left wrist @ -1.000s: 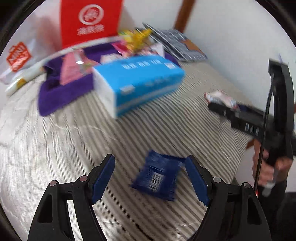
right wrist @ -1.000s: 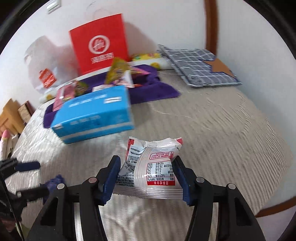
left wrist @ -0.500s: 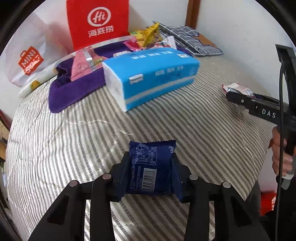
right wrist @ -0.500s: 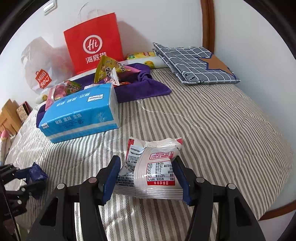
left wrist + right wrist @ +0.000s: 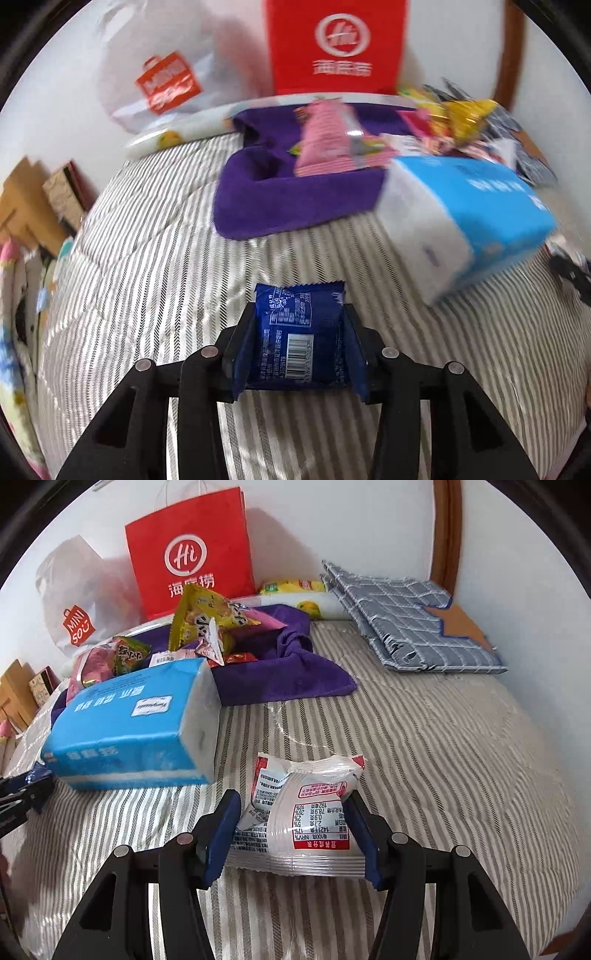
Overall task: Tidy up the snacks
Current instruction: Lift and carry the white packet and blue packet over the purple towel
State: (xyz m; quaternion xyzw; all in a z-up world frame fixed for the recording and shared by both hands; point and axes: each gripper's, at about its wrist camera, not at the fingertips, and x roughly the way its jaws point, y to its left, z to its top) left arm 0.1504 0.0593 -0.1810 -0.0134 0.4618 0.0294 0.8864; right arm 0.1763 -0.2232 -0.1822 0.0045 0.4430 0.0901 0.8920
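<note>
- My left gripper (image 5: 300,347) pinches a dark blue snack packet (image 5: 300,334): flat, square foil, crimped top edge, white barcode and print facing me. Its jaws have just been closing and then eased a touch wider, the packet between the blue pads, both pads on its side edges.
- The packet sits above the striped bedspread (image 5: 147,280), a quilted, grey-and-white ribbed fabric.
- My right gripper (image 5: 293,834) is clamped on a white snack packet (image 5: 306,812): glossy crinkled plastic, puffy, red trim and a red-framed nutrition table; blue pads press on both sides.
- Ahead of the white packet, a blue tissue pack (image 5: 129,731), a soft plastic-wrapped brick with white ends, lies on the bedspread.
- Behind it a purple towel (image 5: 280,679), plush and rumpled, carries a heap of snack bags (image 5: 207,624): yellow, green and pink crinkly foil.
- A red paper bag (image 5: 192,550) stands stiff and upright against the wall; beside it a white plastic bag (image 5: 77,590), slumped, with an orange logo.
- A folded grey checked cloth (image 5: 406,624) lies at the far right, near a brown wooden frame (image 5: 447,531).
- The left view is motion-blurred, far items smeared.
</note>
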